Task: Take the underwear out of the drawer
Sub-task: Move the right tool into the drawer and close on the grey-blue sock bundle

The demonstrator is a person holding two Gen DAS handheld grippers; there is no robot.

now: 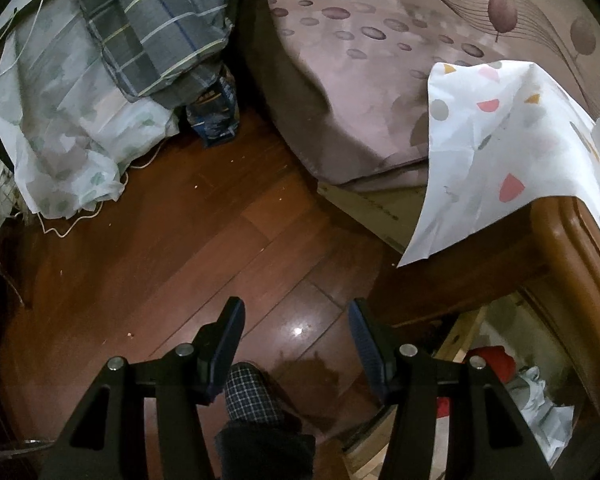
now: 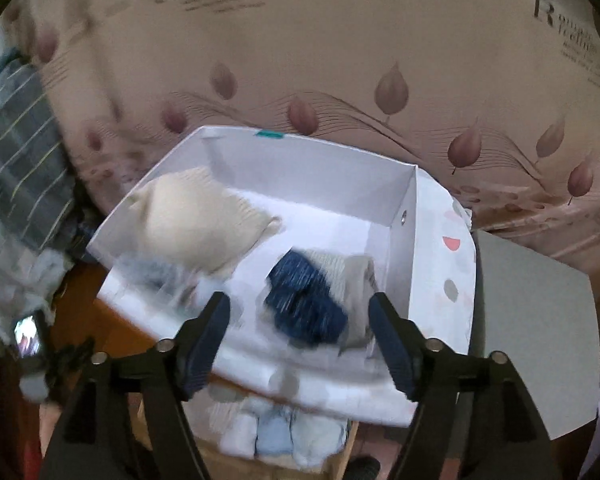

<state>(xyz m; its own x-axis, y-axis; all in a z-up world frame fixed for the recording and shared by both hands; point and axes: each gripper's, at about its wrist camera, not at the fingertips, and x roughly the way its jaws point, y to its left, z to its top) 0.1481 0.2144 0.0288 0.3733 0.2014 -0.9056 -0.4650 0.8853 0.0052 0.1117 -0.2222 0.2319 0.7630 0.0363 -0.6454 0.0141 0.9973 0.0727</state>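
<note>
Our right gripper [image 2: 300,320] hangs with jaws wide and empty over the white box [image 2: 404,248], blue underwear [image 2: 306,304] lying between them at lower centre, while our left gripper [image 1: 296,340] gapes half-open, empty, over the floor [image 1: 160,272].

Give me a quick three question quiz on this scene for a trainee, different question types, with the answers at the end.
1. True or false: the right gripper is clamped on a garment.
2. Multiple choice: the dark blue garment lies in (A) the white box, (B) the wooden drawer, (C) on the floor.
3. Fill in: the cream garment sits to the ___ of the dark blue one in the right wrist view.

Key
1. False: its fingers are apart, pressing on nothing.
2. A
3. Left
</note>
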